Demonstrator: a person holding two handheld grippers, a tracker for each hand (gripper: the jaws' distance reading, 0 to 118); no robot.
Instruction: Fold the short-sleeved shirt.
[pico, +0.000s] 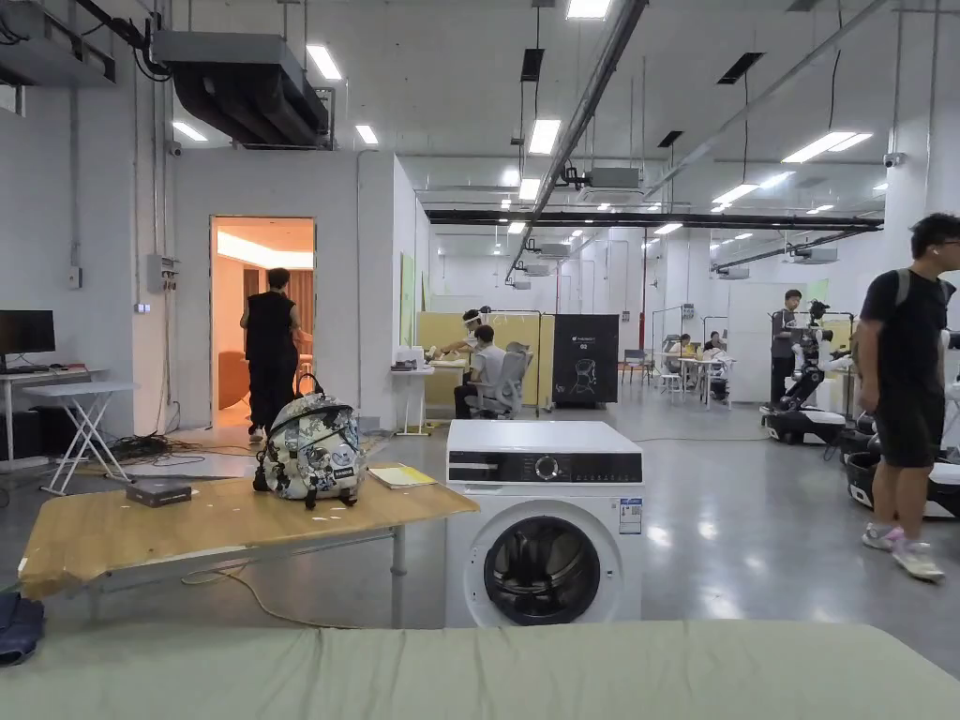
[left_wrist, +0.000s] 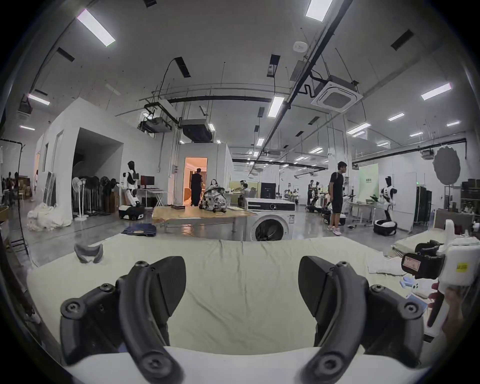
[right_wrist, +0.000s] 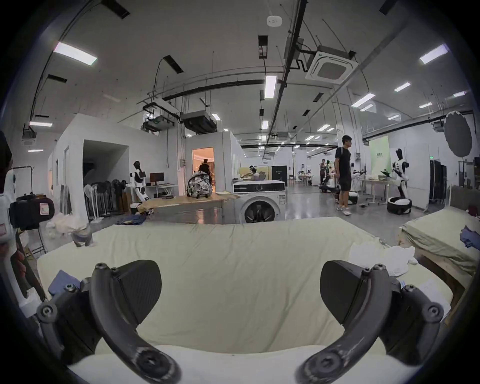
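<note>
left gripper (left_wrist: 242, 283) jaws apart | right gripper (right_wrist: 240, 288) jaws apart | over green bed (pico: 487, 670)

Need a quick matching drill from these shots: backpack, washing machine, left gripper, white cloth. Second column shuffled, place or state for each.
Things:
1. backpack
2. washing machine
3. left gripper
4. white cloth

Place or state:
A. open, holding nothing
B. on the wooden table
C. on the floor beyond the bed
D. on the bed's right side

Pairs: 1-B, 2-C, 3-A, 4-D
</note>
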